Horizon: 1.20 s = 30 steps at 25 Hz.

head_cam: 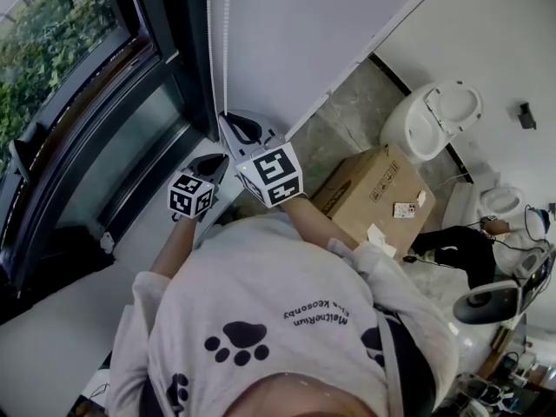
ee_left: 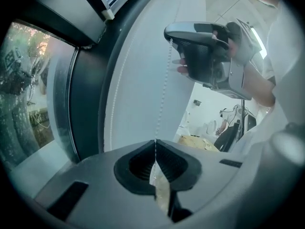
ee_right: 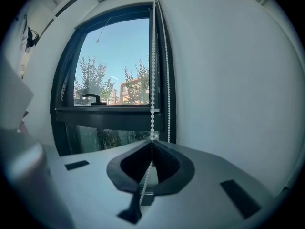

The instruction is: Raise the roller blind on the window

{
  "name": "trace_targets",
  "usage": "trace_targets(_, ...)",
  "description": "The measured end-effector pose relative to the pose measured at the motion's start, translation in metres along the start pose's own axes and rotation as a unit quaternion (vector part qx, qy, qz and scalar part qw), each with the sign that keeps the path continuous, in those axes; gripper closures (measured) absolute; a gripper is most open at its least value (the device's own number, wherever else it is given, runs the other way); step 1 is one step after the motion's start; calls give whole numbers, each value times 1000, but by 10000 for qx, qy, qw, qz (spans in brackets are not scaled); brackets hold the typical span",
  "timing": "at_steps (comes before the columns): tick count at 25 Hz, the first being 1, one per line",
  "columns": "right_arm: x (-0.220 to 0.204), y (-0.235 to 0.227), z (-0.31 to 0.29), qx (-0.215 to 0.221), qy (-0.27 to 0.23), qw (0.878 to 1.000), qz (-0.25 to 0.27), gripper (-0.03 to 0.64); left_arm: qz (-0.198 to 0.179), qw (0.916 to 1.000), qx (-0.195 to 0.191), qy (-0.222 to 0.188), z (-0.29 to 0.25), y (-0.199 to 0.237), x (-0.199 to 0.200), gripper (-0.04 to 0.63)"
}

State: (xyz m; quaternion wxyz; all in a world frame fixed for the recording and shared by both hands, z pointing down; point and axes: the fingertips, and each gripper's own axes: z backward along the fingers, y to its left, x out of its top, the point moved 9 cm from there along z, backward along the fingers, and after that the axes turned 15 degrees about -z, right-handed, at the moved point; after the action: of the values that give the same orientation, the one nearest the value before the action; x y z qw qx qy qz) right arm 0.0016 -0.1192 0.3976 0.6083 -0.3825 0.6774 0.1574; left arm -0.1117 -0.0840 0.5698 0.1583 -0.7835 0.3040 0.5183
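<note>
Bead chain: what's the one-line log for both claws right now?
left claw: shut on bead chain | right claw: shut on bead chain, higher up

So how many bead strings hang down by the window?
2. The held bead string runs down into the right gripper, whose fingers pinch it. The free bead string hangs just right of it, in front of the dark window frame. More may be hidden.

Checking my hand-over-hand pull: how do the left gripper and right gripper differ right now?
The right gripper grips the bead chain higher up; the left gripper grips the same strand below it. In the head view, the right gripper's marker cube looks larger than the left gripper's. Both are shut on the chain.
</note>
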Motion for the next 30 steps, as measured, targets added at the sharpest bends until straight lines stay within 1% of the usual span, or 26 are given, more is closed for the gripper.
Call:
trace_targets(3,-12,-5,0,3,-7,10000,-65,606,38,9999,9,129,-1,-1,-10,583)
trace_targets(6,-20,-6,0,35,1,10000,-61,606,39,9998,117,180,1,0,-18,583)
trace_targets(8,-22,-5,0,73,-25,10000,-58,606,50,9997,218,119,3,1,-21,581)
trace_targets(11,-21,-3,0,119,-84,9998,-107,606,-31,9994,338,-23,6,0,-23,581)
trace_targets(12,-21,-4,0,136,-101,9997,-154,606,-19,9991,407,-110,7,0,-23,555)
trace_targets(14,-21,-5,0,159,-108,9996,-210,606,152,9973,596,-408,11,2,-20,391)
trace_targets(15,-21,-6,0,166,-108,9996,-207,606,245,9957,685,-574,13,4,-16,385)
trace_targets(17,-21,-6,1,172,-117,9996,-170,606,285,9925,821,-858,20,7,-2,385)
trace_targets(20,-21,-6,3,150,-152,9997,-105,606,176,9873,976,-1238,37,9,28,385)
trace_targets(22,-22,-7,3,131,-200,9997,-84,606,21,9824,1117,-1498,51,8,51,385)
trace_targets(24,-22,-8,5,103,-283,9995,-93,606,-268,9767,1296,-1689,65,3,75,388)
trace_targets(25,-22,-9,6,84,-324,9994,-96,606,-427,9731,1417,-1768,71,0,87,407)
trace_targets(28,-21,-9,8,26,-397,9992,-82,606,-878,9571,1912,-1994,90,-13,119,534)
trace_targets(29,-21,-9,8,11,-411,9991,-90,606,-971,9531,2018,-2036,94,-17,128,552)
trace_targets(30,-21,-9,9,-8,-427,9990,-100,605,-1006,9508,2082,-2061,96,-21,135,565)
